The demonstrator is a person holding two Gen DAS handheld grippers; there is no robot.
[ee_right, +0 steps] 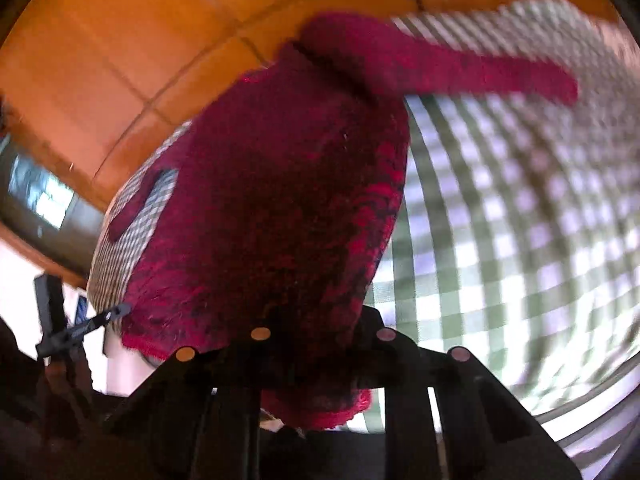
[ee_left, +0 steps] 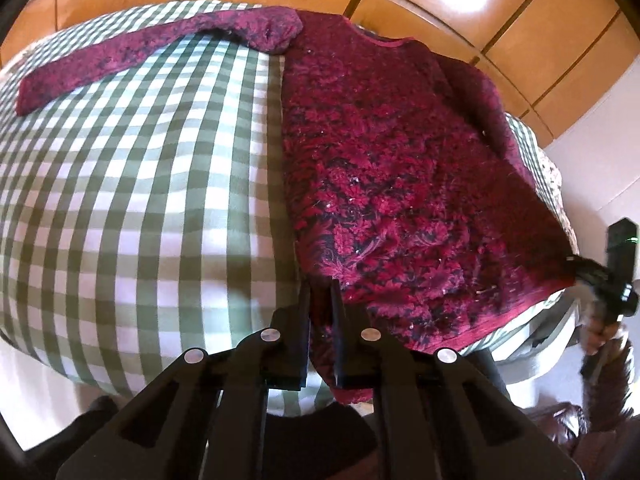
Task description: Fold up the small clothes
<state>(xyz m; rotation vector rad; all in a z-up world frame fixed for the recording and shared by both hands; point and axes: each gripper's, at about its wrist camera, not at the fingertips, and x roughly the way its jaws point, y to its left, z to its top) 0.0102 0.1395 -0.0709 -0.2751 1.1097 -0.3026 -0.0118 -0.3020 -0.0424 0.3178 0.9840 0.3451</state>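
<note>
A: Crimson fleece: the sweater point(ee_left: 400, 168) lies flat on the checked cloth point(ee_left: 140, 184), filling the right half of the left wrist view; one sleeve point(ee_left: 152, 48) stretches toward the upper left of the frame.

B: And relative to the fingers?

A: Bottom centre. The left gripper point(ee_left: 321, 300) has its jaws drawn almost together, pinching the sweater's near hem corner between the fingertips point(ee_left: 338, 304).

B: The other gripper?

A: In the left wrist view the right gripper point(ee_left: 588, 270) meets the hem's far corner at the right edge. In the blurred right wrist view the sweater point(ee_right: 280, 200) fills the centre, its hem draped over the right gripper point(ee_right: 320, 320) at the bottom; whether the jaws press on it cannot be told.

B: Surroundings?

A: Orange tiled floor point(ee_left: 480, 8) along the top of the frame.
</note>
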